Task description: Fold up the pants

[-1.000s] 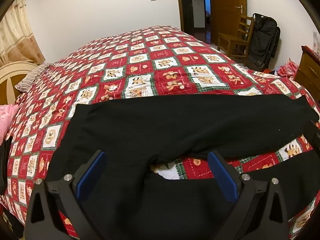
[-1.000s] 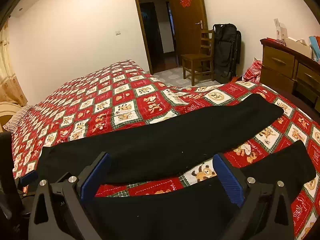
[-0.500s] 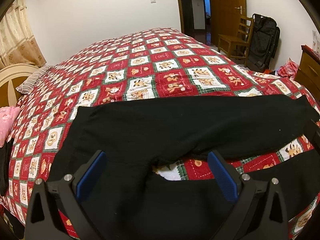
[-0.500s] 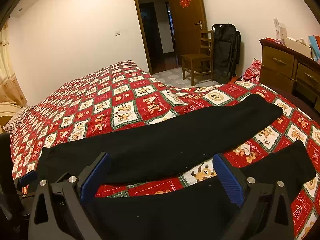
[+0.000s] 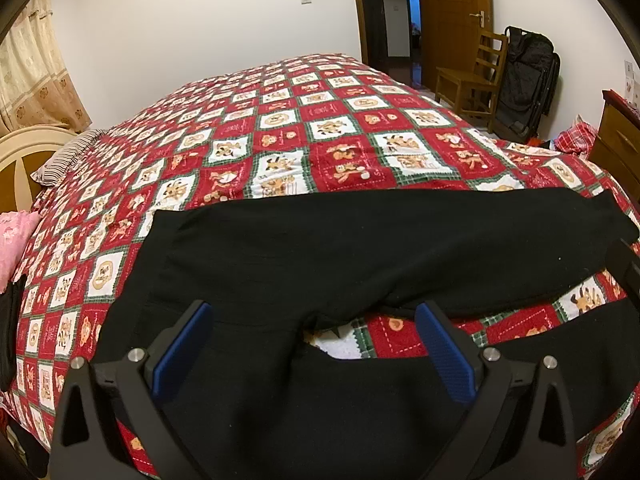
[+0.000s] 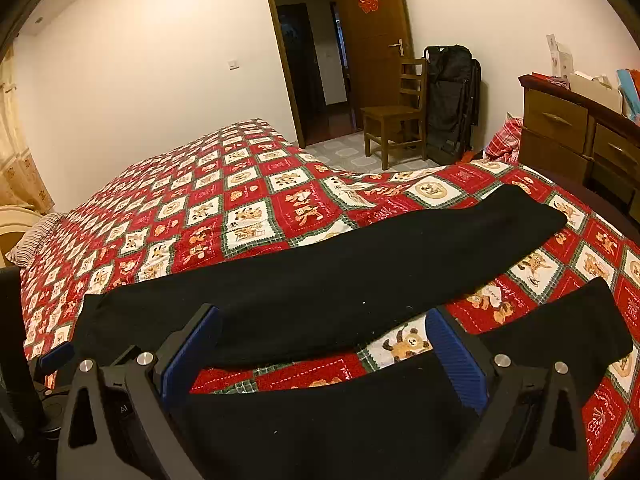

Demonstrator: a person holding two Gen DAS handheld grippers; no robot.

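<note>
Black pants (image 5: 360, 248) lie spread flat on the bed's red patterned quilt (image 5: 328, 136), waist at the left, two legs running right with a gap of quilt between them. My left gripper (image 5: 314, 346) is open and empty, hovering over the crotch and near leg. In the right wrist view the pants (image 6: 320, 280) stretch across the quilt (image 6: 256, 200). My right gripper (image 6: 322, 356) is open and empty above the near leg. The left gripper's blue tip (image 6: 56, 354) shows at the left edge.
A wooden chair (image 6: 396, 116) and black folded bag (image 6: 452, 96) stand by the open door (image 6: 308, 68). A wooden dresser (image 6: 580, 132) is at the right. A striped pillow (image 5: 68, 156) and cream headboard (image 5: 24, 152) are at the left, with a pink cloth (image 5: 14, 236).
The left gripper has drawn back and risen slightly, so the pants sit lower in its view. The right gripper has barely moved. Both stay open.
</note>
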